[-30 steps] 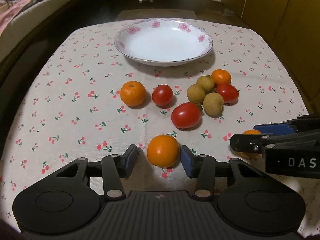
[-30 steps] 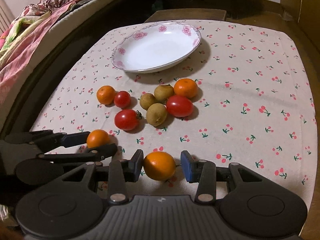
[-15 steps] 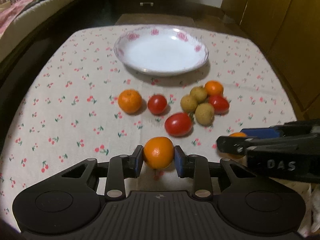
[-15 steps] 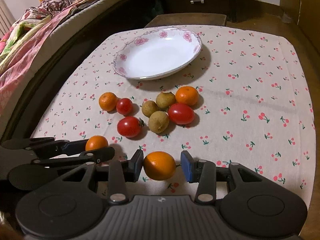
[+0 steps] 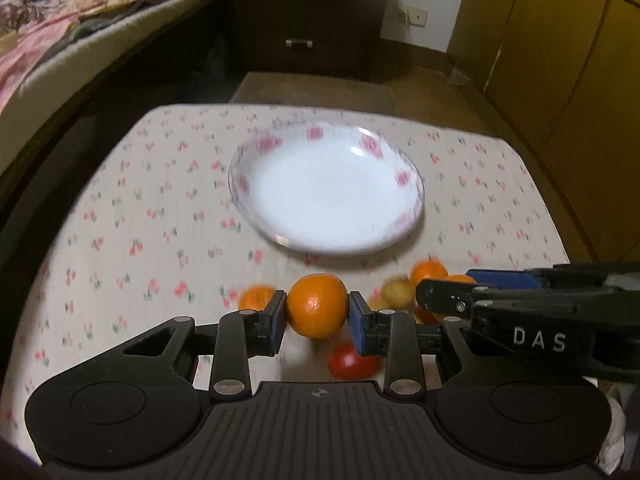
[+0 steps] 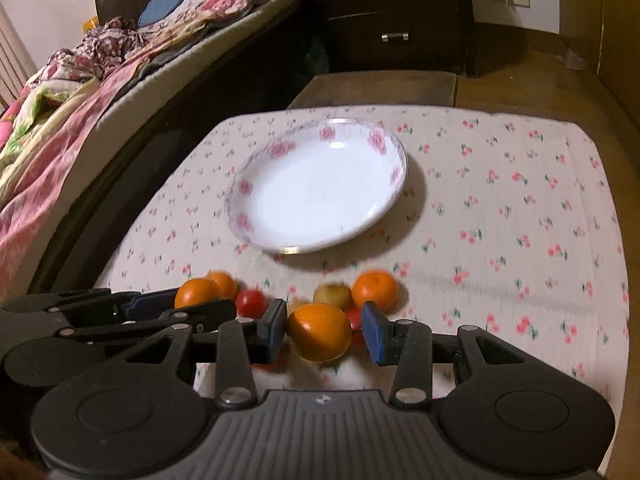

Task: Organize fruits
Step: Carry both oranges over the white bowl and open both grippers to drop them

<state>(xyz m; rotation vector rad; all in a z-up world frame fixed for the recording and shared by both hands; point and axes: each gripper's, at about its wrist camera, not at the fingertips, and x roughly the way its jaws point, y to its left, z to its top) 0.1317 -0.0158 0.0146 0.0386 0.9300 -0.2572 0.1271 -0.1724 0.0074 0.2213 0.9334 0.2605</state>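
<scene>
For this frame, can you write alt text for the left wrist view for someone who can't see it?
The left gripper clamps an orange between its blue pads, lifted above a cherry-print tablecloth. An empty floral-rimmed white plate lies ahead; blurred fruit lies below, and the right gripper enters from the right, an orange fruit between its fingers.

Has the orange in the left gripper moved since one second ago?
Yes. The orange, then resting on the tablecloth, is now clamped and lifted, closer to the plate.

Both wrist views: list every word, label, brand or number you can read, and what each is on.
"DAS": white letters on the side of the right claw, seen in the left wrist view.
No other text is readable in either view; the small round mark on each claw's body is a symbol, not letters.
</scene>
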